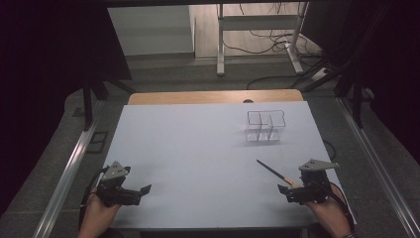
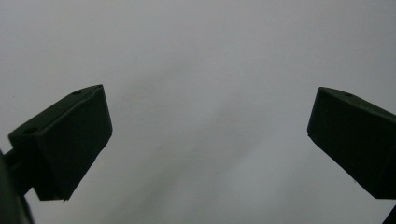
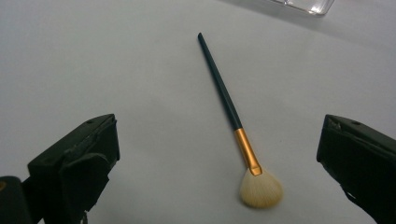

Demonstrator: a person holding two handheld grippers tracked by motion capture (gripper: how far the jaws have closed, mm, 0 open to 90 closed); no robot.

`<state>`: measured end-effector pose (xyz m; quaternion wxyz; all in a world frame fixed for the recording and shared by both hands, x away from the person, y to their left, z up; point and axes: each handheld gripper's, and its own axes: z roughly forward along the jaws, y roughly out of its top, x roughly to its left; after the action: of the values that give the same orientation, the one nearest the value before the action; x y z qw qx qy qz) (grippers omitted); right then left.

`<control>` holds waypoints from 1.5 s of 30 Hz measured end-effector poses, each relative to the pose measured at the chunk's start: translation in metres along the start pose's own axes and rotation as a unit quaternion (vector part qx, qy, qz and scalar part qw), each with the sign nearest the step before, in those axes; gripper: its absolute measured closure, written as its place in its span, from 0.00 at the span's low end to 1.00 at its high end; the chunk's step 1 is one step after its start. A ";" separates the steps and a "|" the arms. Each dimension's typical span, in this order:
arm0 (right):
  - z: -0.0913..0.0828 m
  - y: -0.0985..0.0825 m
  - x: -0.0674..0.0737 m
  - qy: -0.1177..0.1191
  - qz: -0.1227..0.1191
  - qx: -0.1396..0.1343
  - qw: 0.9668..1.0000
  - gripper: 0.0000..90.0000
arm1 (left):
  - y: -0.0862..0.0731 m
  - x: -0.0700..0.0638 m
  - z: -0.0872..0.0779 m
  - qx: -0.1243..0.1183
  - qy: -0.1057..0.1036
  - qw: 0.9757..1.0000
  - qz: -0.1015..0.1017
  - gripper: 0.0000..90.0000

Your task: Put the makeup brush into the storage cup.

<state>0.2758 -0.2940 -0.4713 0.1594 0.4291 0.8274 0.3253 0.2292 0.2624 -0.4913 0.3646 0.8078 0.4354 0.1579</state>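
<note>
A makeup brush (image 1: 272,171) with a dark handle, a gold ferrule and pale bristles lies flat on the white table (image 1: 198,148), at the front right. In the right gripper view the brush (image 3: 223,96) lies between and just ahead of the jaws, bristles toward the camera. My right gripper (image 1: 289,193) (image 3: 218,126) is open and holds nothing. My left gripper (image 1: 141,192) (image 2: 209,112) rests at the front left, open over bare table. A clear plastic organiser (image 1: 266,126) with compartments stands at the back right.
A corner of the clear organiser (image 3: 308,4) shows at the top of the right gripper view. A wooden strip (image 1: 213,96) edges the far side of the table. Metal rails (image 1: 69,168) run along both sides. A white frame with cables (image 1: 257,34) stands on the floor beyond.
</note>
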 end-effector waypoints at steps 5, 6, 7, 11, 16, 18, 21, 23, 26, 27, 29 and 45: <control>0.001 0.000 0.001 -0.003 -0.001 0.007 1.000 0.00 | 0.000 0.000 0.000 0.001 -0.001 1.000 0.002 0.01; 0.001 0.001 0.001 -0.003 -0.001 0.008 1.000 0.00 | 0.000 0.000 0.000 0.002 -0.001 1.000 0.002 0.01; 0.001 0.001 0.001 -0.004 -0.002 0.009 1.000 0.00 | 0.000 0.000 0.000 0.002 -0.001 1.000 0.002 0.01; 0.001 0.001 0.000 -0.007 -0.002 0.012 1.000 0.00 | 0.000 0.000 0.000 0.002 -0.001 1.000 0.003 0.01; 0.000 0.003 -0.002 -0.013 -0.004 0.021 1.000 0.00 | 0.000 0.000 0.000 0.002 -0.001 1.000 0.003 0.01; -0.001 0.004 -0.003 -0.016 -0.003 0.025 1.000 0.00 | 0.000 0.000 0.000 0.002 0.000 1.000 0.004 0.01; -0.001 0.005 -0.005 -0.023 -0.008 0.032 0.999 0.00 | 0.000 0.000 0.000 0.000 0.001 1.000 0.004 0.01; -0.001 0.006 -0.006 -0.029 -0.010 0.038 0.999 0.00 | 0.000 0.000 0.000 -0.001 0.001 1.000 0.003 0.01; -0.001 0.007 -0.010 -0.029 -0.010 0.047 0.998 0.00 | 0.000 0.000 0.000 -0.002 0.001 1.000 0.004 0.00; -0.001 0.007 -0.010 -0.029 -0.010 0.047 0.998 0.00 | 0.000 0.000 0.000 -0.002 0.001 1.000 0.004 0.00; -0.001 0.007 -0.012 -0.030 -0.011 0.054 0.998 0.00 | 0.000 0.000 0.000 -0.002 0.001 1.000 0.004 0.00; 0.005 0.018 -0.019 -0.025 -0.013 0.076 0.997 0.00 | 0.000 0.000 0.001 -0.004 0.000 1.000 0.009 0.00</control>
<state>0.3002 -0.2995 -0.4631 0.1509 0.4373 0.8509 0.2489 0.2298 0.2623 -0.4918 0.3659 0.8106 0.4272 0.1631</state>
